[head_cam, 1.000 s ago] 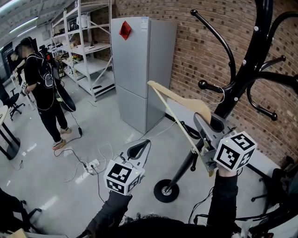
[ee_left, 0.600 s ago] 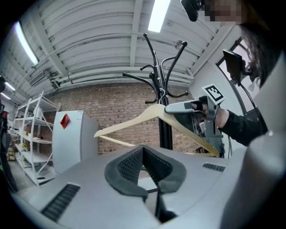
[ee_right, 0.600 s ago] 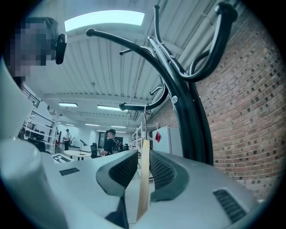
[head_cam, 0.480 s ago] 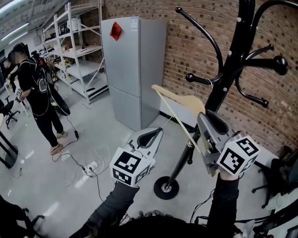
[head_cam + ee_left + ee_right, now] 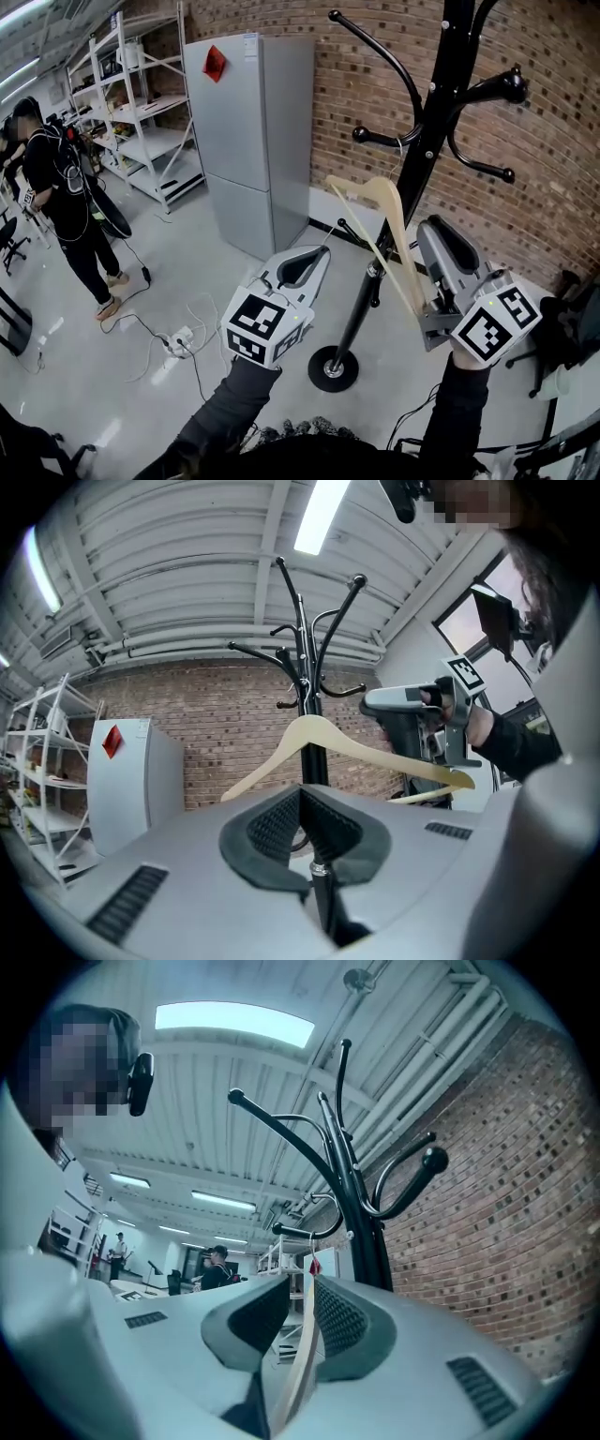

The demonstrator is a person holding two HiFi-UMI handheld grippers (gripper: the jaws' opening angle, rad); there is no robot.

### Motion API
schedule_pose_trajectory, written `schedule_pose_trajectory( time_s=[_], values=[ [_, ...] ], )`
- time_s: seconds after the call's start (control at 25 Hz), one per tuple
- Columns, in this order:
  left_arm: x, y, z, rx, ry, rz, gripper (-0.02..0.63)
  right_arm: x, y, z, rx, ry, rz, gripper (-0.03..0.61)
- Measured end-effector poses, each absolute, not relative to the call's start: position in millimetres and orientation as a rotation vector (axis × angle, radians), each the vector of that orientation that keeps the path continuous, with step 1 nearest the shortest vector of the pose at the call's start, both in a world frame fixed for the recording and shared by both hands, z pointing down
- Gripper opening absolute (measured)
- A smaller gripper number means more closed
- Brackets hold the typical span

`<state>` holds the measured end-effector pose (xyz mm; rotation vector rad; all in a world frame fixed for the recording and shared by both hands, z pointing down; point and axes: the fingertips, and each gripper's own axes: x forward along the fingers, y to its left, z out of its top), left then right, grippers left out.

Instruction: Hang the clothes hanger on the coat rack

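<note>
The black coat rack point(image 5: 427, 141) stands before the brick wall, its round base point(image 5: 333, 368) on the floor. My right gripper point(image 5: 429, 234) is shut on one end of the wooden hanger point(image 5: 389, 211), which it holds tilted up beside the pole. The hanger's wire hook point(image 5: 398, 155) is close under a knobbed rack arm point(image 5: 375, 139); contact cannot be told. In the right gripper view the wood point(image 5: 302, 1354) runs between the pads, with the rack point(image 5: 361, 1204) above. My left gripper point(image 5: 314, 255) is shut and empty, left of the pole. It faces the hanger point(image 5: 319, 738).
A grey fridge point(image 5: 248, 141) stands left of the rack, with metal shelving point(image 5: 131, 103) behind it. A person point(image 5: 66, 187) stands at far left. Cables and a power strip point(image 5: 178, 337) lie on the floor. A dark chair point(image 5: 572, 319) sits at the right edge.
My right gripper has carried the hanger up and toward the rack pole, turning it more upright. My left gripper has risen and moved closer to the rack.
</note>
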<state>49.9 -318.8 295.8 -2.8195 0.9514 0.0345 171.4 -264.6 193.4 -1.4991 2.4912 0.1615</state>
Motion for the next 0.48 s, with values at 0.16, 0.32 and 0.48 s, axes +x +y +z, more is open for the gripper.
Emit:
schedule_pose_trajectory(
  time_s=[0.16,0.32,0.48],
  values=[
    [46.6,-303.1,296.0,-2.831,0.915,0.033,0.003,174.1,-237.4,194.9,-1.565,2.455,0.189,0.066],
    [42.2,-280.7,299.3,-2.844,0.855,0.037,0.003,177.1,-208.9,213.5,-1.657,2.417,0.184,0.065],
    [42.7,-262.7,293.5,-2.860,0.795,0.042,0.003,179.7,-188.5,242.4,-1.794,2.428,0.138,0.064]
  ],
)
